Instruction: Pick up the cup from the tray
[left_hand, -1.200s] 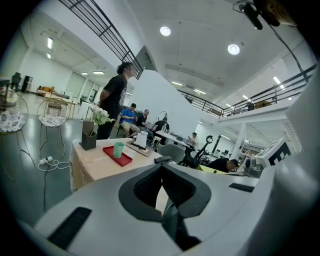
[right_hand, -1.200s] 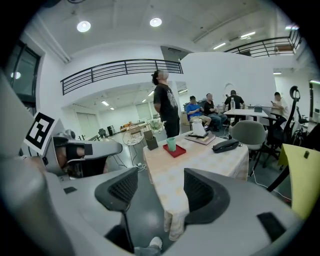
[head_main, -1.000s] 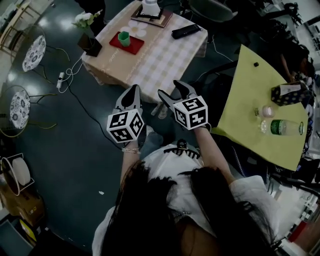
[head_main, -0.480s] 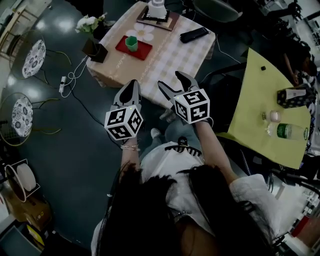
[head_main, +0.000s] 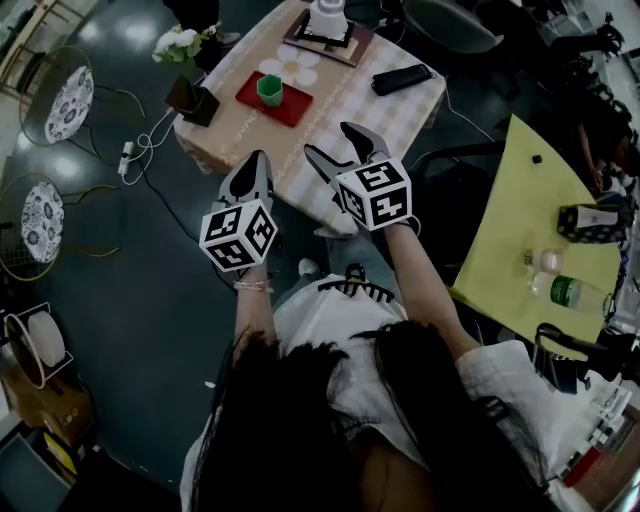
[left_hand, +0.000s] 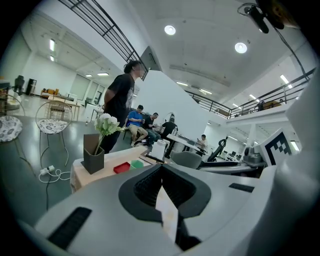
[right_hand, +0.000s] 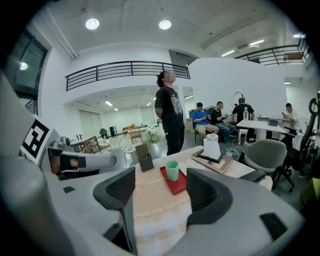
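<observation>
— Where's the green faceted plastic cup (head_main: 269, 89)?
— Upright on the flat red tray (head_main: 293, 108), on the checked-cloth surface (head_main: 350, 100) (well ahead of both tools).
— And the tools?
— The right tool (head_main: 328, 140) is released, jaws apart, nothing between; the left tool (head_main: 254, 163) is clenched on nothing.

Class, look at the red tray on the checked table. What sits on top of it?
One green cup stands upright on the red tray. The tray surface beneath the cup is covered, and the cup is too small here to tell whether it holds anything.

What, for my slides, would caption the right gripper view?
Open right gripper faces green faceted cup on flat red tray.
</observation>
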